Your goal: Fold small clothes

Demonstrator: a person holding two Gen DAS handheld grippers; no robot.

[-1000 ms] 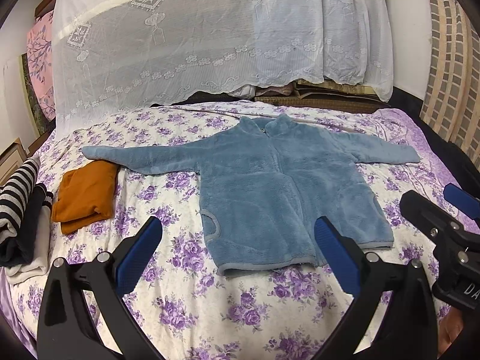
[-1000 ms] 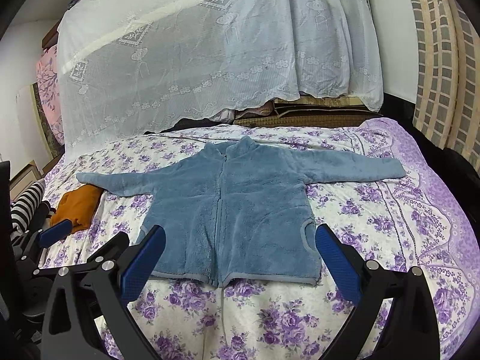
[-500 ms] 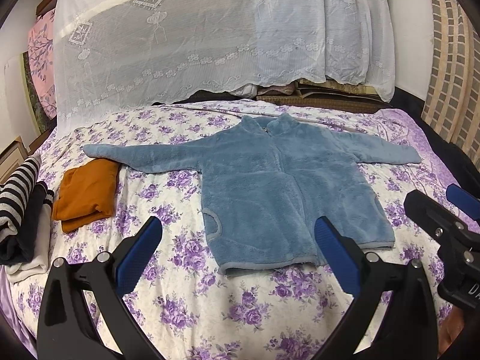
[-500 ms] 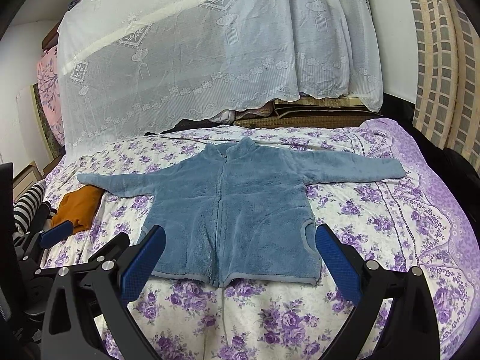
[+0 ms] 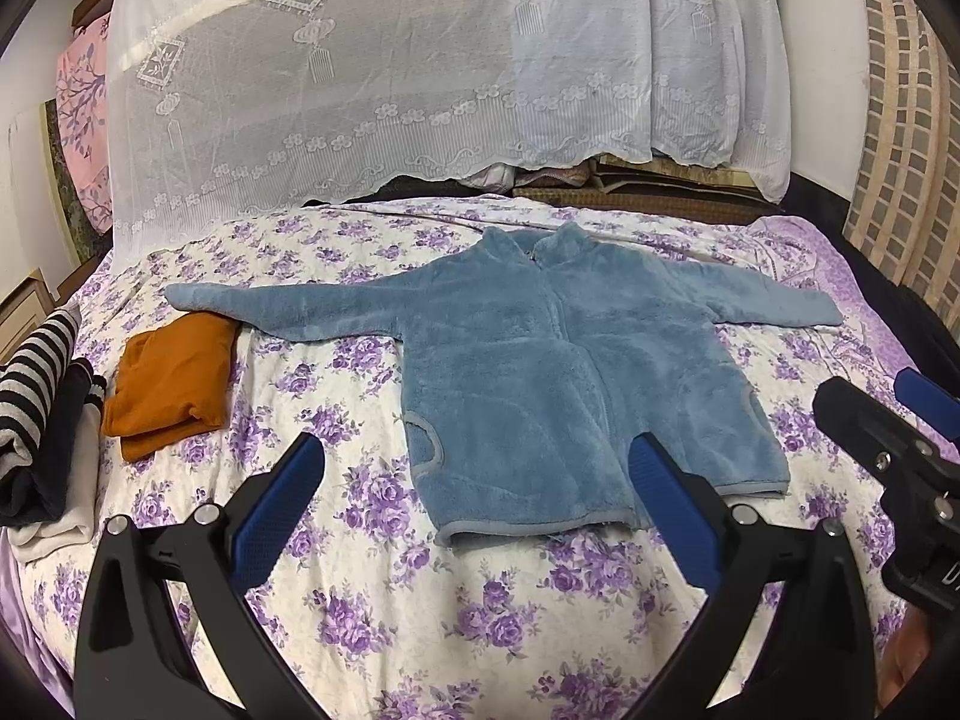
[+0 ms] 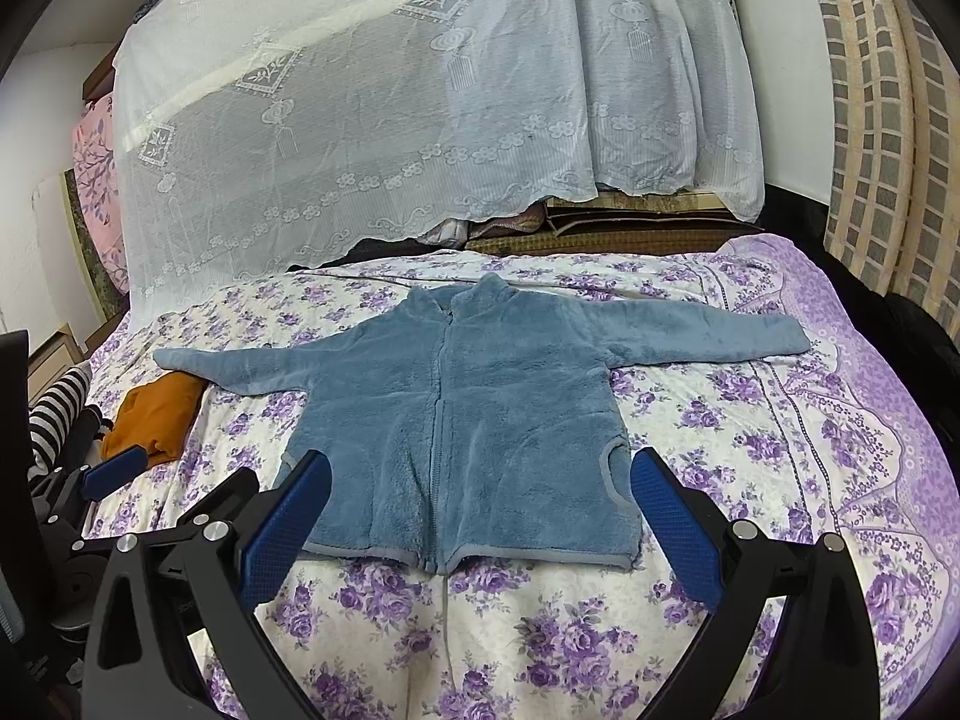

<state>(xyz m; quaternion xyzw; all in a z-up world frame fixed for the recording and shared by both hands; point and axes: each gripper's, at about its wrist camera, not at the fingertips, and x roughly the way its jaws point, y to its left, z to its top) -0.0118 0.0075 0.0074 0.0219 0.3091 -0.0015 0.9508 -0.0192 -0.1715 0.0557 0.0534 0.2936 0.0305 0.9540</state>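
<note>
A blue fleece jacket (image 5: 558,372) lies flat and front-up on the flowered bedspread (image 5: 372,588), sleeves spread to both sides; it also shows in the right wrist view (image 6: 474,420). My left gripper (image 5: 474,480) is open and empty, held above the bed just short of the jacket's hem. My right gripper (image 6: 480,486) is open and empty, over the hem near the zip. The right gripper also shows at the right edge of the left wrist view (image 5: 900,450).
A folded orange garment (image 5: 171,384) lies left of the jacket, under the left sleeve's end. A striped folded pile (image 5: 42,408) sits at the bed's left edge. A white lace cover (image 5: 420,72) drapes over stacked things behind the bed.
Both views have shifted very slightly; the jacket sits a touch lower in the frames. Both grippers stay open and empty.
</note>
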